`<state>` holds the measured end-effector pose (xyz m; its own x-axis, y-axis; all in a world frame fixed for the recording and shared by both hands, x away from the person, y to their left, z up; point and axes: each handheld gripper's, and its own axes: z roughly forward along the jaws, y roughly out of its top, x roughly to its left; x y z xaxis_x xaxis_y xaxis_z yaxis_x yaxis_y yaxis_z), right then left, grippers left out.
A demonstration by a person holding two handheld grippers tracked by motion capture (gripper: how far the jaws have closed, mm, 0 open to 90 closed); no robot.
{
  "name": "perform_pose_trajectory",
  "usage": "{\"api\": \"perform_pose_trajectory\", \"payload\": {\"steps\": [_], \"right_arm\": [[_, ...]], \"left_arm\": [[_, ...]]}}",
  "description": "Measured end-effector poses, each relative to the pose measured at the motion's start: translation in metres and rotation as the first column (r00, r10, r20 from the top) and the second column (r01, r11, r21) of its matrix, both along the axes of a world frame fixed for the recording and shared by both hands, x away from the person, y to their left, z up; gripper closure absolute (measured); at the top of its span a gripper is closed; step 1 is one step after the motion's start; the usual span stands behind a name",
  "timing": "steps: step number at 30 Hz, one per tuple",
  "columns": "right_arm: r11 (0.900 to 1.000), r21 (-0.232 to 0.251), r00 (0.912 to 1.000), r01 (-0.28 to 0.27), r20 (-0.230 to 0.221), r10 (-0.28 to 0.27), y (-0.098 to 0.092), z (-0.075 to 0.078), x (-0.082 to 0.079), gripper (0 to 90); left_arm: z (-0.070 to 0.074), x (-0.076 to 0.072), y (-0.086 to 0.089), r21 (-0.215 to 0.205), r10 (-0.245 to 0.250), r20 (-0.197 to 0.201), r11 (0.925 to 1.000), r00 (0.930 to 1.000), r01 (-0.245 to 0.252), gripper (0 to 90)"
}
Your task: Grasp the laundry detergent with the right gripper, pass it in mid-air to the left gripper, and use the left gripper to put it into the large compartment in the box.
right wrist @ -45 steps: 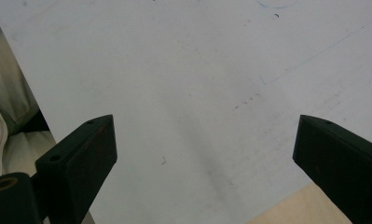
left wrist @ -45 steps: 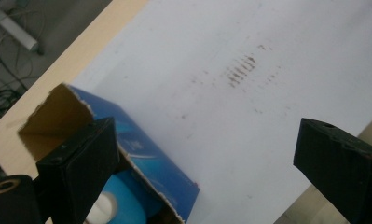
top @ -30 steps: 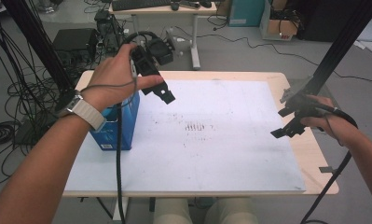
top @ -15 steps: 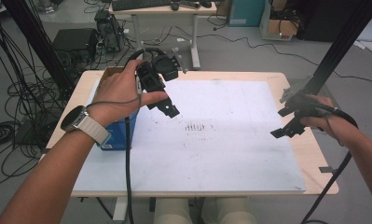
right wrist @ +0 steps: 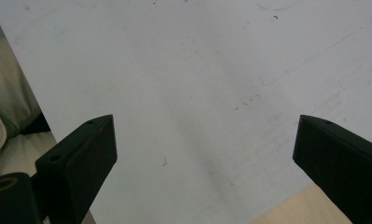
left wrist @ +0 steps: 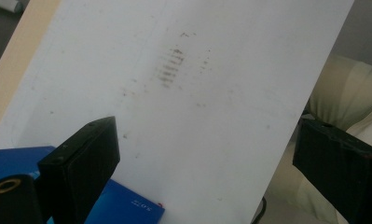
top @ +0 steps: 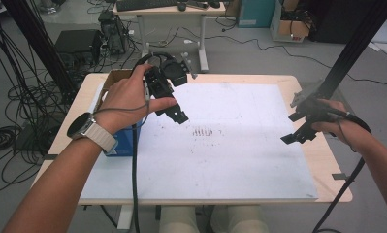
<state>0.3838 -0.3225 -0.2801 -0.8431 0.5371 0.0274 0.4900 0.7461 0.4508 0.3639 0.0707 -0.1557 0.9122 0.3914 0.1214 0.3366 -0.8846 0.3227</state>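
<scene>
Matt white board (top: 239, 155), scuffed; wooden table (top: 322, 160)

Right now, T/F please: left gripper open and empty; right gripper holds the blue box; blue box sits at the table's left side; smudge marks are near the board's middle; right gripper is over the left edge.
1. The left gripper is open and empty. True.
2. The right gripper holds the blue box. False: its fingers are wide apart with nothing between them.
3. The blue box sits at the left side of the table. True.
4. Dark smudge marks lie near the middle of the white board. True.
5. The right gripper is over the board's left edge. False: it is at the right edge.
</scene>
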Motion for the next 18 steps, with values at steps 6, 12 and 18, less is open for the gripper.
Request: {"api": "perform_pose_trajectory", "payload": {"steps": [6,12,18], "right_arm": [[1.0,-0.001,1.0,-0.002,0.003,0.002,0.0014,0.0001,0.0004,6.1],[1.0,0.001,1.0,-0.008,0.003,0.008,0.0016,-0.0006,0.001,6.0],[1.0,0.002,1.0,-0.005,0.001,0.005,0.001,-0.0023,0.0007,6.1]], "left_arm": [[-0.0013,-0.0002,-0.0001,0.006,0.008,0.007,0.9999,0.9999,-0.008,7.5],[-0.0018,-0.0002,0.001,0.007,0.01,0.007,0.9999,0.9999,-0.01,7.5],[-0.0026,0.0005,0.0011,0.002,0.012,-0.001,0.9999,0.9999,-0.012,7.5]]}}
